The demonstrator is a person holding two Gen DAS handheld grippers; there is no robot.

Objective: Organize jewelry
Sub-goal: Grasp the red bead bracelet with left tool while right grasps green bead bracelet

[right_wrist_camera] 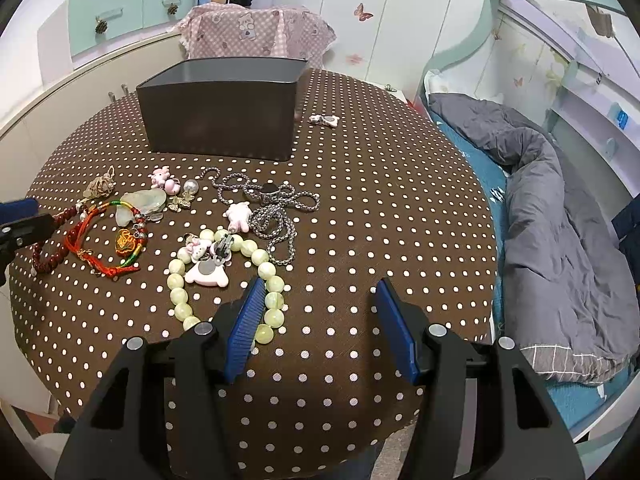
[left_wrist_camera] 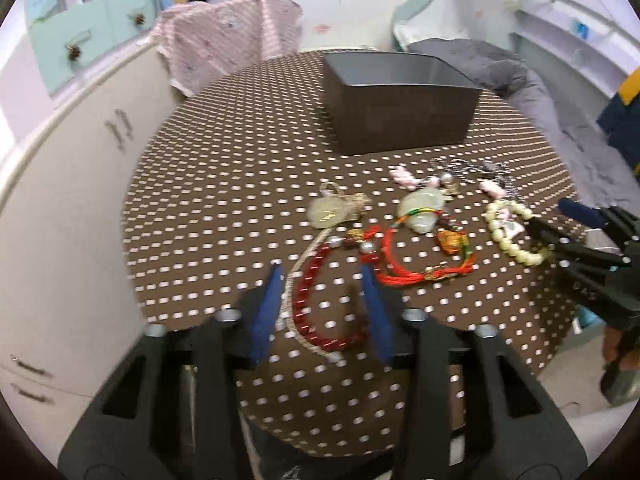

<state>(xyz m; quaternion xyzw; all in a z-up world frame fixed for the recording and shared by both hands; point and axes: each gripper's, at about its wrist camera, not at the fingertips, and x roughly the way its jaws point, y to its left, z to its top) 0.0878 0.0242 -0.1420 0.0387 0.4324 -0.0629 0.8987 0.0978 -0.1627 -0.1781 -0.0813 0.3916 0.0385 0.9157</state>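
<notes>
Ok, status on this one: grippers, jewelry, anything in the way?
Left gripper open, straddling red bead bracelet. Right gripper open, one finger over pale green bead bracelet, nothing gripped. Dark box beyond the pile, path clear.

Box (right_wrist_camera: 218, 114) at back of counter (right_wrist_camera: 380, 208); chain necklace (right_wrist_camera: 272, 208) in front of it, bead bracelet (right_wrist_camera: 224, 280) nearer, cord bracelets (right_wrist_camera: 104, 248) left; bed (right_wrist_camera: 560, 240) right of counter.

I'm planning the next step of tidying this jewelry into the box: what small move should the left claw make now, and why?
Probably lower the left claw a little and close on the dark red bead bracelet. The bracelet lies on the dotted tablecloth with part of its loop between the open blue fingers, not yet pinched. The dark box beyond it looks open, ready to receive it.
</notes>
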